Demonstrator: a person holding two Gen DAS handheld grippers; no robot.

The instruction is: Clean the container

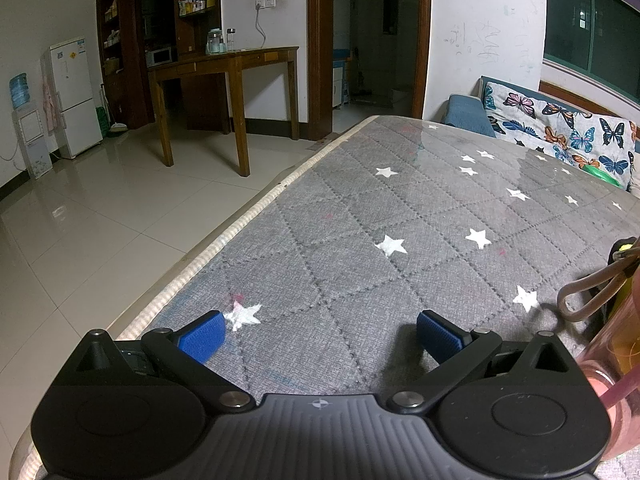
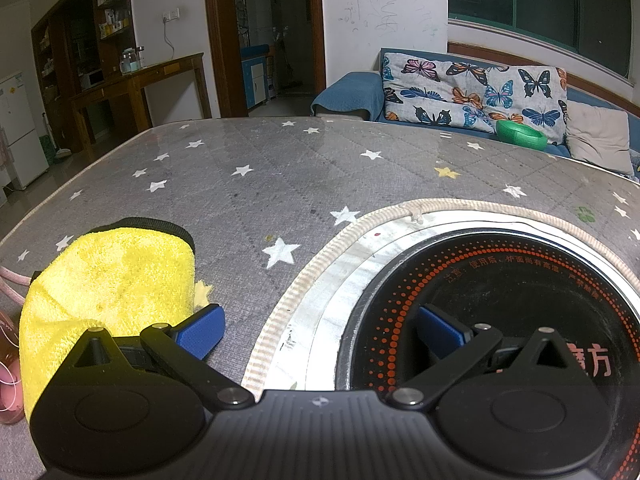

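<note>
Both my left gripper and right gripper gape wide, empty; reaching the cloth could topple the bottle beside it.

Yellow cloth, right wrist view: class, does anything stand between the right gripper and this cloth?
Nothing visible does. The yellow cloth lies on the grey star-patterned table cover just left of the open right gripper, beside its left finger. The round cooktop sits on the opposite side.
</note>
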